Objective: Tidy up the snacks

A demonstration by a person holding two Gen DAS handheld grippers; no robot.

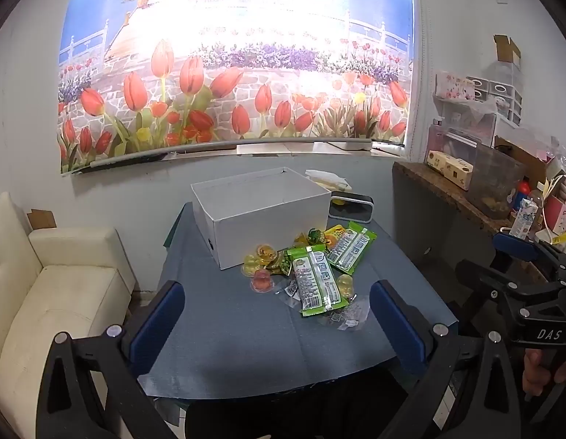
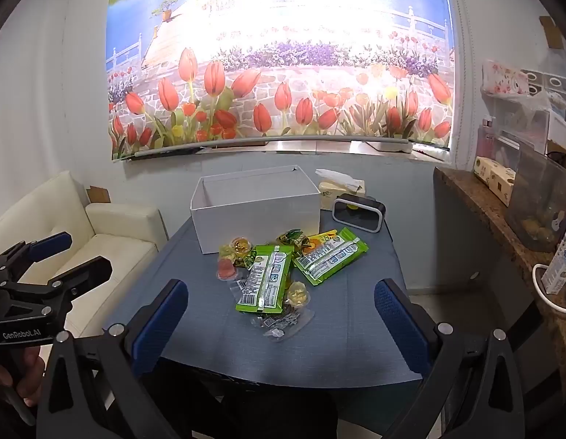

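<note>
Jaws spread wide and gripping nothing, the left gripper (image 1: 277, 323) and right gripper (image 2: 281, 323) are hovering short of the loose pile of green snack packets (image 2: 266, 283), apparently readying to load the open white cardboard box (image 2: 255, 216) waiting just behind.

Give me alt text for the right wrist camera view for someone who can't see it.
A pile of snacks, green packets and small jelly cups, lies on a blue-grey table in front of an open white box. The right claw frames the view, wide open and empty, with the left claw at the left edge.
</note>
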